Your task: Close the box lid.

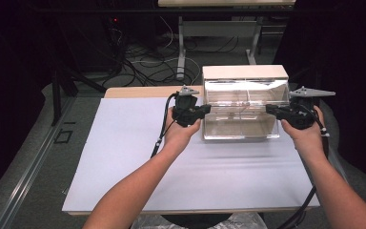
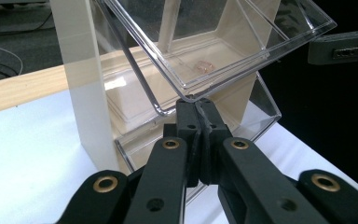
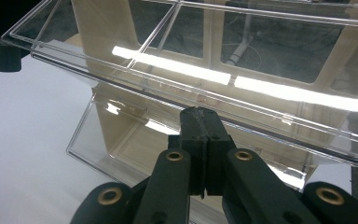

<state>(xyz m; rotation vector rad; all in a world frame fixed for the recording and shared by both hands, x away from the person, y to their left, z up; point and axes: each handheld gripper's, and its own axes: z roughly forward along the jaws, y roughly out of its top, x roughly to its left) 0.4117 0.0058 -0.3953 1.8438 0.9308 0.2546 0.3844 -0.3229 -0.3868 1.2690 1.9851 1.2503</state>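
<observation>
Bin rack [image 1: 244, 72] at table's [image 1: 124, 157] far edge, left gripper [image 1: 205, 109] and right gripper [image 1: 269, 109] flanking it

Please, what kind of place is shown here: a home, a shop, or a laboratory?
Most likely a laboratory or test room. A bare white table holds one clear tilt-out bin unit, loose cables lie on the floor behind, and dark curtains surround the table.

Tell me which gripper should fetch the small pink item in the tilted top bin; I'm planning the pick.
Probably left. The item lies on the left gripper's side of the bin's divider, just beyond its shut jaws; the right gripper sits at the far end.
</observation>
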